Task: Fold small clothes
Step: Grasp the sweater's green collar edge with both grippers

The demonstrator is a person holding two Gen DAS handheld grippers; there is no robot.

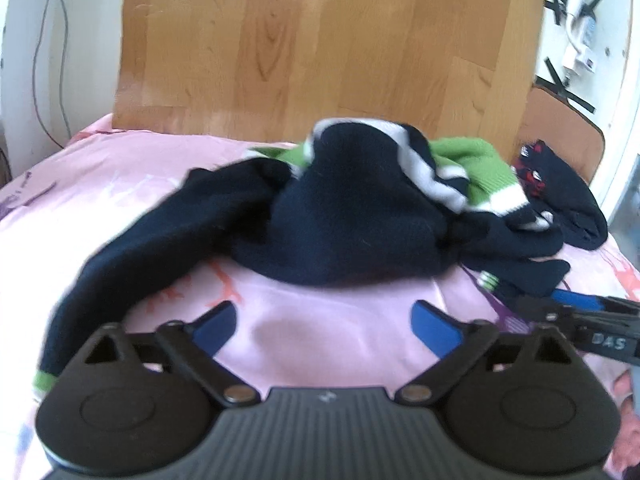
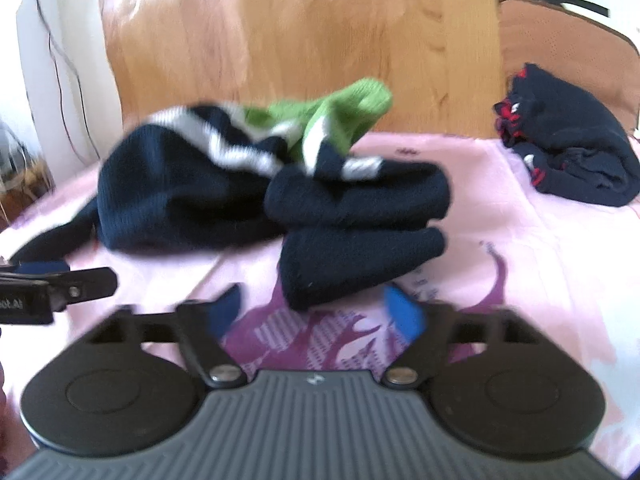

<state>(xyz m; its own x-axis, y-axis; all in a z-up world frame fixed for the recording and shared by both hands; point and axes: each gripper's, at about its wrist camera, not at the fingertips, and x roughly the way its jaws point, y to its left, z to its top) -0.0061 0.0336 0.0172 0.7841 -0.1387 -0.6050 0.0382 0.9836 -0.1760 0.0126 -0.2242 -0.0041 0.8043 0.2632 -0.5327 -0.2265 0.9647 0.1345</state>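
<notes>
Currently the navy sweater [image 1: 340, 224] lies crumpled directly ahead of both grippers. Left gripper [image 1: 324, 320] and right gripper [image 2: 320, 308] jaws stand apart, empty; the right is nearer.

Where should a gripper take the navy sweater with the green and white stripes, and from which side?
Probably at the long sleeve trailing toward the left gripper, near its green cuff. The sleeve lies flat and single-layered on the pink bedsheet, clear of the bunched body of the navy sweater, so the open left gripper could come in low from the near left.
</notes>
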